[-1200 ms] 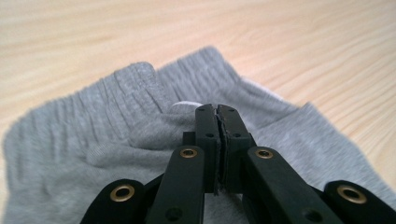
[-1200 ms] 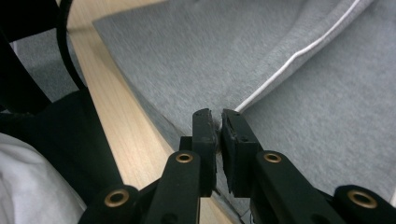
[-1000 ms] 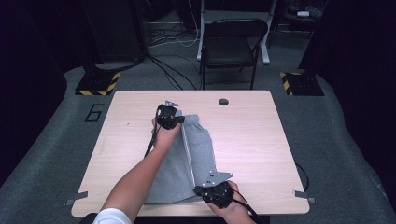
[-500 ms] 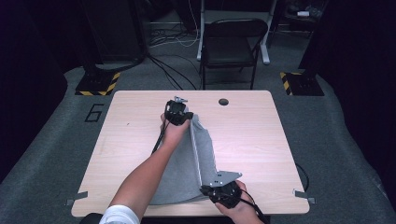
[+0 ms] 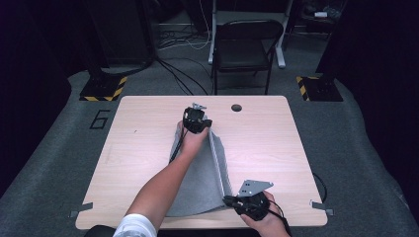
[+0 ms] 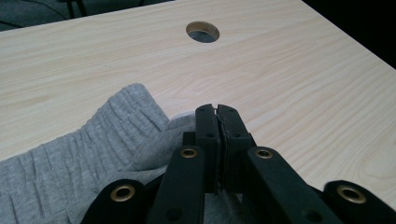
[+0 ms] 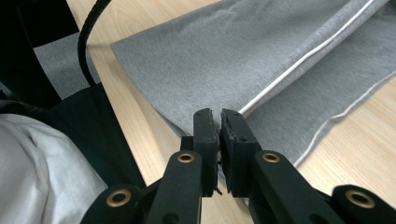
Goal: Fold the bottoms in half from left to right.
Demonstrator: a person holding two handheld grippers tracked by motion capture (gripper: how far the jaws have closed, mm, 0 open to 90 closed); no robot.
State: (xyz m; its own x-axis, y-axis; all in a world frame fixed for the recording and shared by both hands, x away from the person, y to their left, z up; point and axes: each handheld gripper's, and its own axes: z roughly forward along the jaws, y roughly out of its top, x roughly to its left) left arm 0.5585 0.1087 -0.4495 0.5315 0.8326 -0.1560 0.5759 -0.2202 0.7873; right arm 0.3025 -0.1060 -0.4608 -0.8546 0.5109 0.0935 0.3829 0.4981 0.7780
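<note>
A grey knit garment [image 5: 202, 182] with a thin white seam line lies folded lengthwise on the wooden table [image 5: 267, 138]. My left gripper [image 5: 197, 121] is at its far end, jaws shut on the ribbed waistband [image 6: 107, 140]; in the left gripper view the left gripper [image 6: 217, 112] pinches a fold of cloth. My right gripper [image 5: 228, 200] is by the table's near edge, shut on the garment's near corner. In the right gripper view the right gripper [image 7: 215, 116] clamps the hem of the grey cloth [image 7: 233, 51]. The cloth is stretched between both grippers.
A round cable hole [image 5: 236, 107] sits in the table beyond the left gripper, and it shows again as the hole [image 6: 202, 31]. A black chair [image 5: 247, 49] and floor cables stand behind the table. Bare wood lies right and left of the garment.
Both grippers have moved to the right with the garment held between them. The raised fold has shifted rightward across the cloth.
</note>
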